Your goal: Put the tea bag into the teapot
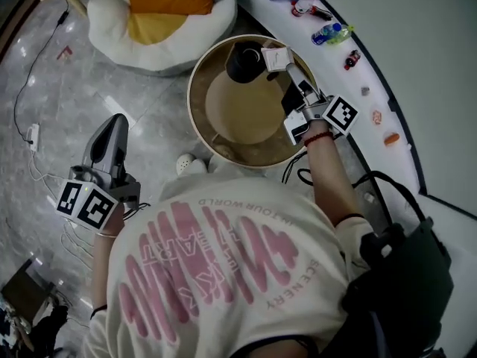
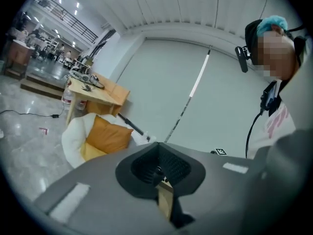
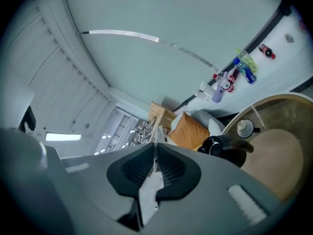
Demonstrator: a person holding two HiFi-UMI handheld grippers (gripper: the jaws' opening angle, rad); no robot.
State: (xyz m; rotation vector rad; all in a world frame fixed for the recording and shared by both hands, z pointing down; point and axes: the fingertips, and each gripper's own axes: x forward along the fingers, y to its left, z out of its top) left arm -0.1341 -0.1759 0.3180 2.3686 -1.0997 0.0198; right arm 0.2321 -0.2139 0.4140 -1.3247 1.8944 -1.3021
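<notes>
A black teapot (image 1: 244,60) stands at the far side of a round tan table (image 1: 195,118). It also shows in the right gripper view as the same dark teapot (image 3: 222,146), ahead and to the right of the jaws. My right gripper (image 1: 283,64) reaches over the table and is shut on a white tea bag (image 1: 274,58), held just right of the teapot. That tea bag (image 3: 149,190) shows pinched between the pads of the right gripper (image 3: 155,153). My left gripper (image 1: 113,129) hangs over the floor, left of the table. In its own view the left gripper (image 2: 157,170) is shut, with a tan paper scrap (image 2: 165,199) between the jaws.
A white and orange cushion seat (image 1: 160,13) lies beyond the table on the left. A white curved counter (image 1: 417,73) with small bottles and toys (image 1: 328,32) runs along the right. A small white lidded cup (image 3: 244,129) stands on the table. Cables (image 1: 33,136) trail over the grey floor.
</notes>
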